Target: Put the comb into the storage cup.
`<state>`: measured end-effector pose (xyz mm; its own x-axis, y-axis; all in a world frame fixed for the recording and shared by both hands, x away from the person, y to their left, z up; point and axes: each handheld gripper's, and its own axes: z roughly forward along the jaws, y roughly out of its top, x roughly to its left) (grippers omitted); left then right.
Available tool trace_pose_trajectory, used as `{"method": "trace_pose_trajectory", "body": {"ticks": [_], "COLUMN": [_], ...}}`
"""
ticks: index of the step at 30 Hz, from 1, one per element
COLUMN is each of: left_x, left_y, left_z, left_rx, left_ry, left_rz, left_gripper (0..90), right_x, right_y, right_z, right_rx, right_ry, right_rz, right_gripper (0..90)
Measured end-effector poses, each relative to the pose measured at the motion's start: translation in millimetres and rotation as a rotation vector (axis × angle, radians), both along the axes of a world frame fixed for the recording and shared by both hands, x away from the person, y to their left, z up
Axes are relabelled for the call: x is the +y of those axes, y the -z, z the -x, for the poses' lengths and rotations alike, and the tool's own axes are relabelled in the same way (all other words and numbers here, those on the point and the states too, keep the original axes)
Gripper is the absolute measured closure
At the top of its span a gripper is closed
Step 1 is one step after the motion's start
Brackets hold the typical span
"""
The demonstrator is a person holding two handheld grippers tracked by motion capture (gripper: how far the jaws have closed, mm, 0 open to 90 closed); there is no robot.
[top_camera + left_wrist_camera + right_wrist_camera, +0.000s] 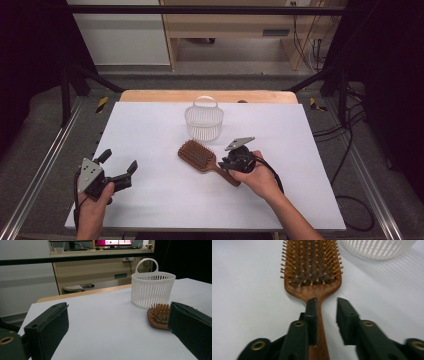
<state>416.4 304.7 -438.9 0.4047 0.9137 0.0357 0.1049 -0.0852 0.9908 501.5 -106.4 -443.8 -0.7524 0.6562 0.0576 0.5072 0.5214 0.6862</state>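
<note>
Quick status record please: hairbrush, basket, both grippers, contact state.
hairbrush: flat on the table, bristles up, handle toward the right gripper
basket: white, upright, just beyond the brush head
right gripper: open, jaws astride the handle, one jaw at its edge, not clamped
left gripper: open, near left of the table, holding nothing

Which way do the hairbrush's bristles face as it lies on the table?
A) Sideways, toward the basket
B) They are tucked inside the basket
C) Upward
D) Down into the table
C: in the right gripper view the hairbrush lies flat on the table with its bristle tips pointing up, outside the white basket.
</note>
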Motion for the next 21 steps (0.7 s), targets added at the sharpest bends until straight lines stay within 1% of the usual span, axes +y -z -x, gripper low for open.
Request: {"method": "trace_pose_trajectory", "body": {"ticks": [1, 2, 4, 5, 7, 11, 13, 16, 18, 19, 20, 21], "left_x": [0.0, 0.0, 0.0, -0.1, 0.0, -0.2, -0.3, -0.5, -1.0, -1.3, -1.4, -1.5], "left_y": [0.0, 0.1, 0.1, 0.2, 0.3, 0.3, 0.5, 0.4, 0.6, 0.5, 0.3, 0.2], "left_z": [0.0, 0.0, -0.1, -0.1, -0.3, -0.3, -0.4, -0.2, -0.4, -0.4, -0.4, -0.3], "left_rx": [0.0, 0.0, 0.001, 0.002, 0.002, 0.002, 0.004, 0.003, 0.004, 0.003, 0.002, 0.001], "left_ry": [0.0, 0.0, 0.001, 0.0, 0.001, 0.002, 0.002, 0.004, 0.007, 0.007, 0.008, 0.008], "left_rz": [0.0, -0.001, -0.001, 0.0, -0.002, -0.004, -0.005, -0.007, -0.009, -0.009, -0.009, -0.012], "left_gripper": [3.7, 3.7, 3.7, 3.7, 3.6, 3.6, 3.6, 3.6, 3.6, 3.6, 3.6, 3.6], "right_x": [-0.1, -0.1, 0.5, 1.0, 1.9, 5.1, 7.1, 10.7, 13.1, 13.1, 14.3, 14.3], "right_y": [-0.8, -1.8, -3.3, -4.0, -4.4, -3.6, -2.9, -1.8, 0.3, 0.3, 1.5, 1.5], "right_z": [0.9, 1.7, 3.3, 3.7, 4.5, 6.3, 6.4, 7.0, 6.7, 6.7, 6.3, 6.3], "right_rx": [-0.005, 0.001, 0.012, 0.019, 0.03, 0.029, 0.038, 0.05, 0.088, 0.088, 0.116, 0.116], "right_ry": [0.002, 0.004, 0.009, 0.011, 0.019, 0.032, 0.033, 0.03, 0.032, 0.032, 0.032, 0.032], "right_rz": [-0.004, -0.003, -0.002, 0.007, 0.019, 0.039, 0.044, 0.058, 0.074, 0.074, 0.083, 0.083], "right_gripper": [64.7, 61.7, 51.0, 44.5, 36.5, 21.5, 17.5, 13.8, 10.5, 10.5, 9.3, 9.3]}}
